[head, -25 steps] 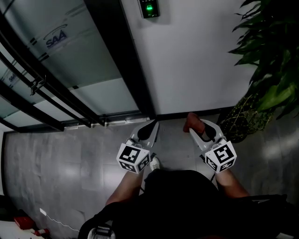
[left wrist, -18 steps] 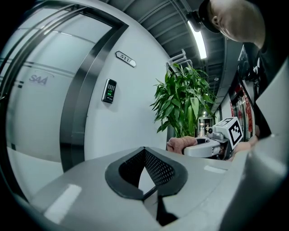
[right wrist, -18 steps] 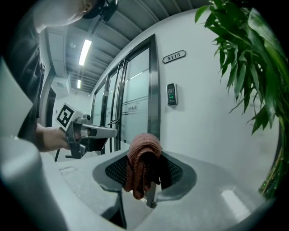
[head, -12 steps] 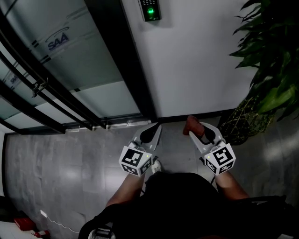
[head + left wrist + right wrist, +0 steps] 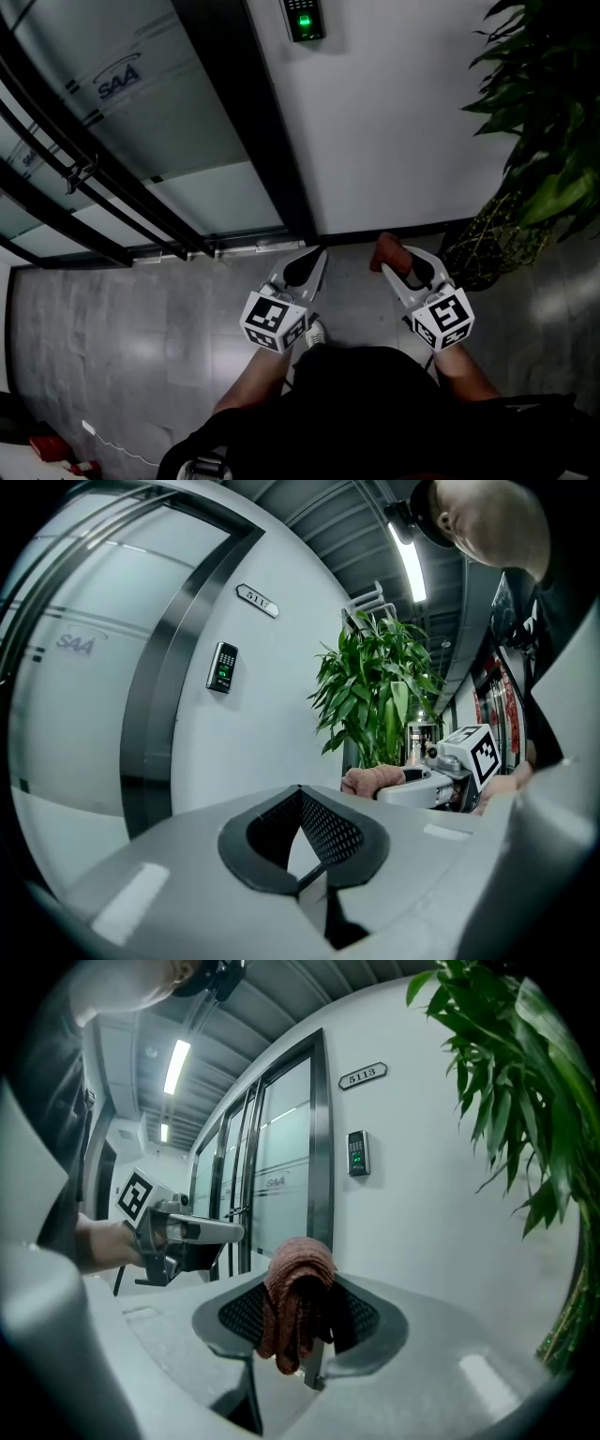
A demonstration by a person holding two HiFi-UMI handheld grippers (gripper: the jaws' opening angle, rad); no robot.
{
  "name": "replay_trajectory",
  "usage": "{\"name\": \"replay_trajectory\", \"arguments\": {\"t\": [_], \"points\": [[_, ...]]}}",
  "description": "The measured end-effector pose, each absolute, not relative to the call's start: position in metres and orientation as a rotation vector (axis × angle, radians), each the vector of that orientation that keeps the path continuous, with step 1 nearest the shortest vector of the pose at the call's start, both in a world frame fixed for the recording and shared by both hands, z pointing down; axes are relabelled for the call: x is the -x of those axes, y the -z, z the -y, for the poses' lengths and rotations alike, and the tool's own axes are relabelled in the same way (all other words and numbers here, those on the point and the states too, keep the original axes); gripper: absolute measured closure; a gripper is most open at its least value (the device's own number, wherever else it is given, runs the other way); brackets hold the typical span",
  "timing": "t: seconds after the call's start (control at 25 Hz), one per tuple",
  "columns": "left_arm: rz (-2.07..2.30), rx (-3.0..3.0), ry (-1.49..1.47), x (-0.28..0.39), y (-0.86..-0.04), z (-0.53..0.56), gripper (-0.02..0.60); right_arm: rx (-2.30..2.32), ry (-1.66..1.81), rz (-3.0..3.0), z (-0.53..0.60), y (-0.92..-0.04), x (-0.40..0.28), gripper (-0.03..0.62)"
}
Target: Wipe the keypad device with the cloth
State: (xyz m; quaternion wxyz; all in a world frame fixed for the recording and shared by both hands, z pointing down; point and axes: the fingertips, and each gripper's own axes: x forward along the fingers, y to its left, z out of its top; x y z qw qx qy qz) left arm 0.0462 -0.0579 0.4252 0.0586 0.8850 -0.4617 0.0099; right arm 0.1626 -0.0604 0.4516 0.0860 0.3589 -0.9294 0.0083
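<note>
Keypad device (image 5: pixel 301 19): small dark unit fixed flat to the white wall (image 5: pixel 403 122), green light lit on its face. It looks rigid and immovable. As an electronic unit with keys and a lit window, it probably wants light, even pressure. It is not a thing to take hold of at all. Cloth (image 5: pixel 387 250): reddish-brown, knitted or terry in look, well below the keypad device and a little to its right, down near floor level. The right gripper (image 5: pixel 394 253) is pinching it. In the right gripper view the cloth is bunched into a doubled fold between the pads, with loose ends hanging down over them. Judgement: soft, light, limp, not slippery. The present hold on the gathered middle seems sound, and the rounded bulge beyond the jaw tips is the natural wiping face. Left gripper (image 5: pixel 305 267): jaws pressed together with nothing between them, also well below the keypad device and almost straight under it. Writing: a door plate (image 5: pixel 362 1075) above the keypad device reads "5113". The frosted glass door (image 5: pixel 117 77) to the left of the keypad device carries "SAA" in blue. A leafy potted plant (image 5: pixel 544 141) stands to the right of the keypad device. No print on the keypad device itself is legible.
</note>
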Motion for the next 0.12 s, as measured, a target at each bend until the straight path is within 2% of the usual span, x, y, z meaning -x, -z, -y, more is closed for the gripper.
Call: {"name": "replay_trajectory", "arguments": {"t": [0.12], "points": [[1.396, -2.681, -0.035, -0.0481, -0.4272, 0.057, 0.566, -1.059, -0.033, 2.765, 0.0595, -0.4554, -0.1624, 0.448]]}}
